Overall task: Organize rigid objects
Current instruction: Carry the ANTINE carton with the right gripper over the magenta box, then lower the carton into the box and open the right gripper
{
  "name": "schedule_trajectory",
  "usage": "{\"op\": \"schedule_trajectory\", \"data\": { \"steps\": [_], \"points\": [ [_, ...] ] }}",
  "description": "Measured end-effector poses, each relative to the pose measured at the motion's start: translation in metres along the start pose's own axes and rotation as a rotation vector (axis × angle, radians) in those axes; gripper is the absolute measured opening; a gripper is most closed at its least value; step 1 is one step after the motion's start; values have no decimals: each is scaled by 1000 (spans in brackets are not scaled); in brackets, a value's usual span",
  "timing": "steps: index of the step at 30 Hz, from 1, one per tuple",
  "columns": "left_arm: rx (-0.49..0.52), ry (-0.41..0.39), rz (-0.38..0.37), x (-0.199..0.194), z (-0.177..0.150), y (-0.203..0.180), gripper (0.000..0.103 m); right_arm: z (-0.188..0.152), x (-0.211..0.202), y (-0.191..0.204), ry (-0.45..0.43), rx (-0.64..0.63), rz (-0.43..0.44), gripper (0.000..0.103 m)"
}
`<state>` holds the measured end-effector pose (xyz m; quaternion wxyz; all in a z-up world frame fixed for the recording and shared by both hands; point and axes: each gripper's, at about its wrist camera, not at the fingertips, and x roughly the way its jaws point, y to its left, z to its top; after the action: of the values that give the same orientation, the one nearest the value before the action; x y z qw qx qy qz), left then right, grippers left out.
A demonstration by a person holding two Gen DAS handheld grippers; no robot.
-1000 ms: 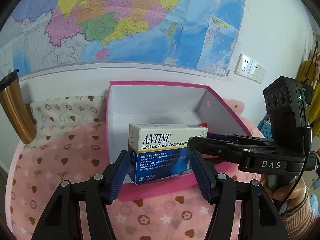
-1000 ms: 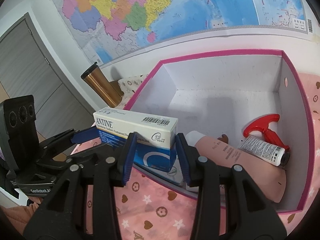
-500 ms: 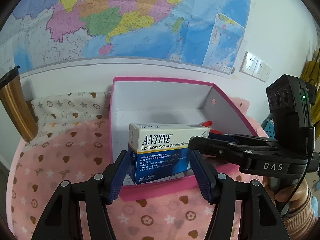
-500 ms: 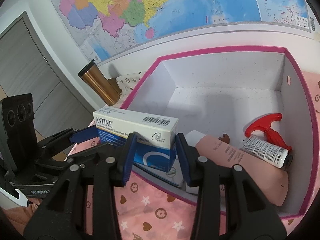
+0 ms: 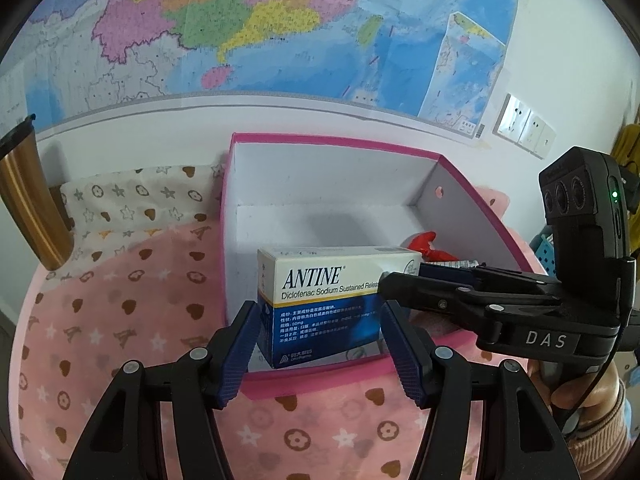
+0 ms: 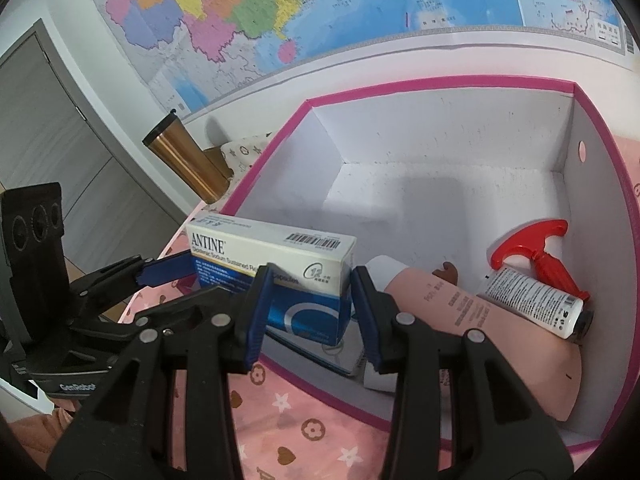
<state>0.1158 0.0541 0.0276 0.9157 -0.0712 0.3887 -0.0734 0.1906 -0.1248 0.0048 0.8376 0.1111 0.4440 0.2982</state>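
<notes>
Box (image 6: 276, 276) unmoved, gripped between right claw (image 6: 312, 312) pads

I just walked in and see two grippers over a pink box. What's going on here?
A person is sorting items into the pink box. The right gripper holds the ANTINE medicine box over the box's near edge. The left gripper is open beside it. A pink tube, a white tube and a red sprayer lie inside.
</notes>
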Motion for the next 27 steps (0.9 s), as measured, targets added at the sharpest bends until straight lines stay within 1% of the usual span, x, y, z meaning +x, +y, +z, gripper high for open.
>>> {"op": "schedule_trajectory", "data": {
  "steps": [19,27],
  "points": [
    [23,27,14,11,3,-4,63,-3,20,0,31,-28,-84,43],
    [30,26,33,16,4,-6,63,-2,19,-1,16,-29,-116,43]
  ]
}}
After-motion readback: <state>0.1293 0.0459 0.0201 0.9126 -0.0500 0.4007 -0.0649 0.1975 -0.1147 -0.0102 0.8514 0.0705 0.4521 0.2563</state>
